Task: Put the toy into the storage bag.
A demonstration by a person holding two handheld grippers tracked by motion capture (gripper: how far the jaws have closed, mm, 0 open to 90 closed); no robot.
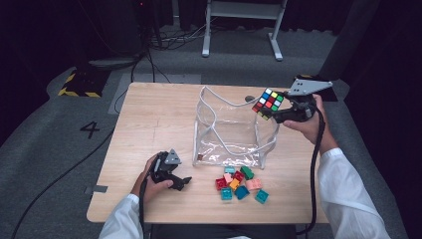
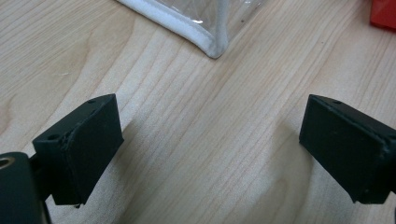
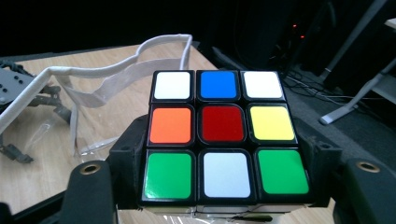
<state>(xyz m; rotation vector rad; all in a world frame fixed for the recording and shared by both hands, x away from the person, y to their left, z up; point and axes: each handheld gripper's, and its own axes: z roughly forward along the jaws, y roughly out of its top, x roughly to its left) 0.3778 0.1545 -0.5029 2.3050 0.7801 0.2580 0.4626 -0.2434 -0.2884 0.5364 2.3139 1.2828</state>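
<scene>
My right fingers (image 1: 275, 112) grip a puzzle cube (image 1: 267, 104) above the clear bag's (image 1: 231, 134) rim, not yet dropped in. My left fingers (image 1: 183, 182) rest wide, empty on the desk (image 1: 149, 119); toy bricks (image 1: 240, 183) wait outside.

One legible marking: the numeral "4" (image 1: 89, 129), in black, stands on the grey floor (image 1: 45, 149) left of the worktop (image 1: 154, 119). No other text, label or brand can be read.

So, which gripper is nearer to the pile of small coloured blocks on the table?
Left. The left gripper rests on the table just beside the blocks; the right gripper is raised beyond the clear bag, holding the puzzle cube.
</scene>
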